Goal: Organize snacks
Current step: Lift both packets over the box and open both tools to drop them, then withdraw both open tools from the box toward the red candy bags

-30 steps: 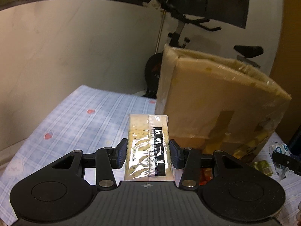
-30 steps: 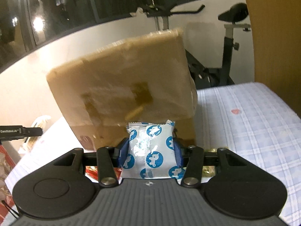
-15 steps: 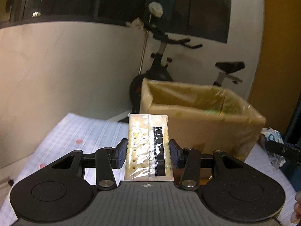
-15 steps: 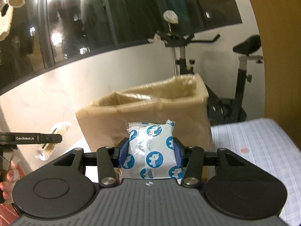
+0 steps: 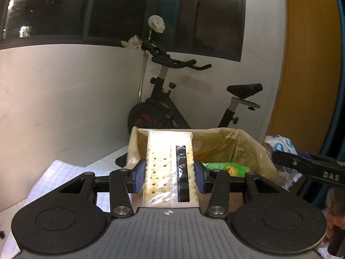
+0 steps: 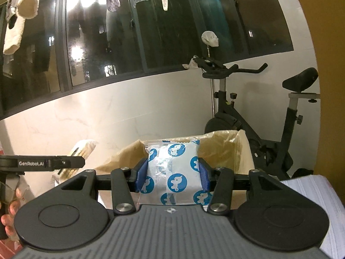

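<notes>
In the left wrist view, the left gripper (image 5: 170,176) pinches the cracker packet (image 5: 169,170) between its blue pads, the packet standing lengthwise along the fingers with its far end reaching over the near rim of the open cardboard box (image 5: 248,144). The box mouth lies just beyond the fingertips; a green snack bag (image 5: 226,166) lies inside to the right, and open air lies above the rim. To the far right the right gripper (image 5: 306,166) shows, with a blue-and-white packet behind it. An exercise bike (image 5: 172,99) stands behind the box by the wall. Half a second ago the box sat lower and farther in this view; now its opening is visible from above. In the right wrist view, the right gripper (image 6: 173,177) clamps the blue-and-white snack pouch (image 6: 174,172), whose far edge overlaps the box (image 6: 226,149) rim. The left gripper (image 6: 49,163) reaches in from the left, the cracker packet just beyond it. The checked cloth (image 6: 310,192) lies to the right. The box appears closer than before, its lined interior now partly visible.
</notes>
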### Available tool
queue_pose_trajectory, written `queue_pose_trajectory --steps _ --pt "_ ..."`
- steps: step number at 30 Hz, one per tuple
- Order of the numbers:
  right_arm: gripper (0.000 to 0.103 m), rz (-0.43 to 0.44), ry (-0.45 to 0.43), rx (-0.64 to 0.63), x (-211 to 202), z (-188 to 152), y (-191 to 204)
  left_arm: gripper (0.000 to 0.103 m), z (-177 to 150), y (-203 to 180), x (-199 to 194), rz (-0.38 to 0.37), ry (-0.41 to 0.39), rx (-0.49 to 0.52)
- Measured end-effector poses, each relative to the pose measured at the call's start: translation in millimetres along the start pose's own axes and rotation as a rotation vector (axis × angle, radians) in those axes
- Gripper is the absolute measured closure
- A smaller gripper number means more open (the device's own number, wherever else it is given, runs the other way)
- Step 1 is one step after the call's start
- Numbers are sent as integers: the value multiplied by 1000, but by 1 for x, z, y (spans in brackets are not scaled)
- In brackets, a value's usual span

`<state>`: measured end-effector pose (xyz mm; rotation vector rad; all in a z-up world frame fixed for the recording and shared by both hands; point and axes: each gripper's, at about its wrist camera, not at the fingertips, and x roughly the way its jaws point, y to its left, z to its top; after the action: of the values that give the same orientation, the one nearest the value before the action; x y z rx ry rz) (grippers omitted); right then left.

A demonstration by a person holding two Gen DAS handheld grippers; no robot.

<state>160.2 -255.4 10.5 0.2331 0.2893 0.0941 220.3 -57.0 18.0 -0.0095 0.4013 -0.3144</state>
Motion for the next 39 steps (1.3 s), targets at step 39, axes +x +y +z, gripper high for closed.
queue_pose_trajectory --steps 39 --pt "24 -87 144 -35 105 31 -41 31 18 12 66 37 59 78"
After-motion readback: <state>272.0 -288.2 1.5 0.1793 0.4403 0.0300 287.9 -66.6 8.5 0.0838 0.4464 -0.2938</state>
